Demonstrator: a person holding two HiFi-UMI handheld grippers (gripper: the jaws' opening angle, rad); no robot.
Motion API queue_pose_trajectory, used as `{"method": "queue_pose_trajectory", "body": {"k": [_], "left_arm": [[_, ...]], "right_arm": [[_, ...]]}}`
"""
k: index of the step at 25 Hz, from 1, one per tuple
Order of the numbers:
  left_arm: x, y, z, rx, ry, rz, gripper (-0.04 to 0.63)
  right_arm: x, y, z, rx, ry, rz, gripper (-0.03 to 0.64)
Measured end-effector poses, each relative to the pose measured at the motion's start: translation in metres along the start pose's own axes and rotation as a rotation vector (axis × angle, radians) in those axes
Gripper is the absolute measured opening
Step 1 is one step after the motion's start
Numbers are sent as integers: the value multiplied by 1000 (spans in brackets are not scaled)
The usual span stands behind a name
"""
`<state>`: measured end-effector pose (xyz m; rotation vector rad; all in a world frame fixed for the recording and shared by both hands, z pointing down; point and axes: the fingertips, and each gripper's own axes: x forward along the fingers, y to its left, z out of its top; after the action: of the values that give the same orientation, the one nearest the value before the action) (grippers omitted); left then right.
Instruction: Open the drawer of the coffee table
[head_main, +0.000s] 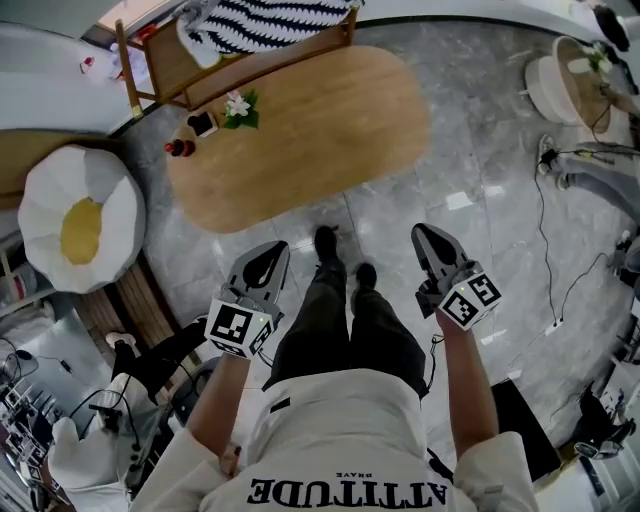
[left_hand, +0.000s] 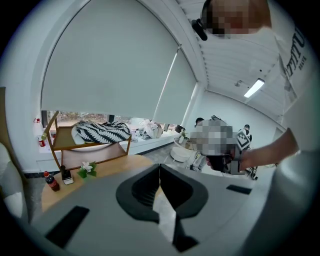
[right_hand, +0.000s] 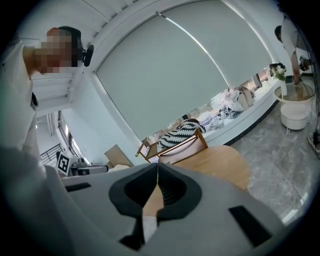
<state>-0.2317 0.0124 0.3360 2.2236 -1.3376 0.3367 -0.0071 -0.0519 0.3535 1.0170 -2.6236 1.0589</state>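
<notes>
The oval wooden coffee table (head_main: 310, 130) stands on the grey floor ahead of the person's feet; no drawer front shows from above. It also appears beyond the jaws as the table (left_hand: 107, 167) in the left gripper view and the table (right_hand: 220, 165) in the right gripper view. My left gripper (head_main: 272, 250) hangs in the air short of the table's near edge, jaws together and empty (left_hand: 160, 166). My right gripper (head_main: 425, 235) is level with it to the right, over bare floor, also shut on nothing (right_hand: 158, 166).
On the table's left end sit a white flower (head_main: 239, 107), a small dark device (head_main: 202, 123) and a red bottle (head_main: 179, 148). A wooden chair with a striped cushion (head_main: 260, 20) stands behind. An egg-shaped pouf (head_main: 80, 220) lies left; cables (head_main: 560, 260) run right.
</notes>
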Motion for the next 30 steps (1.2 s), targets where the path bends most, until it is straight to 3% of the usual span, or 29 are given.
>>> {"method": "queue_pose_trajectory", "body": {"k": [12,15,20,27,30], "left_arm": [[46,32,-25,-49,47,-37,20],[56,32,-30,-53,51,-33,20],[77,26,-30,4,25,-51,20],[111,20,-48,11,22,-14,20],[127,17,-64,13,33,4,20]], "right_arm": [[44,-52,-25,110,5,-85,20],[50,-64,-32,126,21,-78,21],[55,-82,-53,147,71,-45,21],[66,-121,-85,169,151,-6,23],[72,-139,-102,177,186,14,72]]}}
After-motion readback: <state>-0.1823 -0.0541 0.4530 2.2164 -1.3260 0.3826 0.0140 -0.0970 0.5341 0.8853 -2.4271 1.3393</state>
